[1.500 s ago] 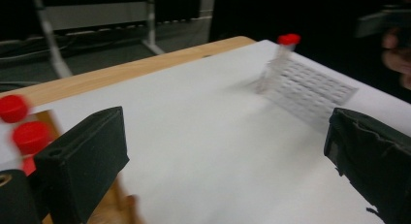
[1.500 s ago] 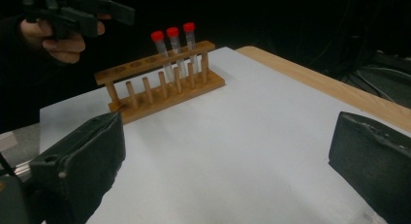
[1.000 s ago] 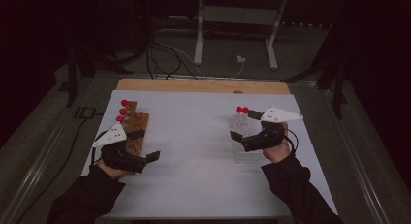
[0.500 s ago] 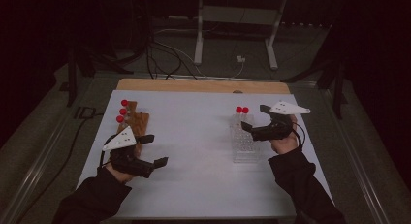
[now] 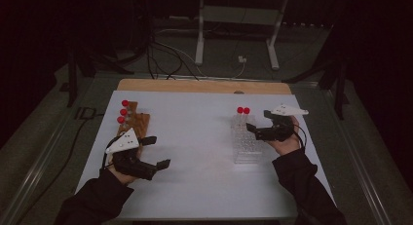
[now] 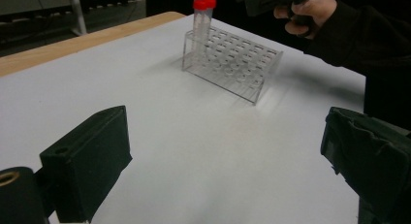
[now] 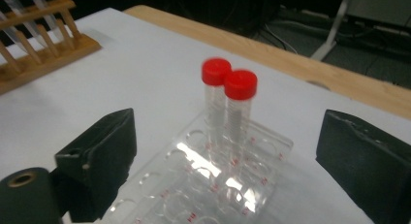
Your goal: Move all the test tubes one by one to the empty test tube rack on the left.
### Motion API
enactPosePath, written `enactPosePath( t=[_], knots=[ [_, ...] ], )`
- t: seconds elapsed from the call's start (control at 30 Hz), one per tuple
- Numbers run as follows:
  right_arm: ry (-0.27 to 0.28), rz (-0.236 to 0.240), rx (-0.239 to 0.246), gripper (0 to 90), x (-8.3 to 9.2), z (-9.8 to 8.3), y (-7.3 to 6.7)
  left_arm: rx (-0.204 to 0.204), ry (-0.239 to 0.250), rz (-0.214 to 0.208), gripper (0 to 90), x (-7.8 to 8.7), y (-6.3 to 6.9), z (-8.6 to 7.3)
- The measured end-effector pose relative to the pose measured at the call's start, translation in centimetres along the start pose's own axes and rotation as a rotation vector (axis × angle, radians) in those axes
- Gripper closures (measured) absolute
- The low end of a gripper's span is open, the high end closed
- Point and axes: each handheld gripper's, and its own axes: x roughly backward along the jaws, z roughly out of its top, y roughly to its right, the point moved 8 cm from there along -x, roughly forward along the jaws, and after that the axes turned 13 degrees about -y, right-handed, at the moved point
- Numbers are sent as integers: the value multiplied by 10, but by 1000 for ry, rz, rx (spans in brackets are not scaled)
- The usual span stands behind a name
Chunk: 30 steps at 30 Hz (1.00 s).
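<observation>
Just ahead of right tool (image 5: 257, 131): capped tubes (image 7: 229, 110)

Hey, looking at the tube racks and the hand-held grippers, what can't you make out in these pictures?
- Wooden rack, right gripper view: its tubes' tops are cut off by the top edge.
- Clear rack, high view: too small to count holes; the right hand-held gripper covers part of it.
- Two red-capped tubes, right gripper view: blur hides any contents.
- Right hand-held gripper, left gripper view: cut by the top edge.
- Left hand-held gripper: open, nothing between its jaws.
</observation>
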Motion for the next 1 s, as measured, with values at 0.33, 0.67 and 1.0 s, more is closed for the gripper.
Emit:
enactPosePath(
  t=[0.33,0.67,1.0],
  knots=[
    [-51,19,-13,368,-14,-7,5,-2,-5,3,45,-1,0,-1],
    [-85,10,-8,532,-31,-5,11,-7,-13,-8,45,-4,2,-2],
    [-116,18,-16,655,-45,0,14,-9,-10,-5,45,-3,2,-2]
  ],
)
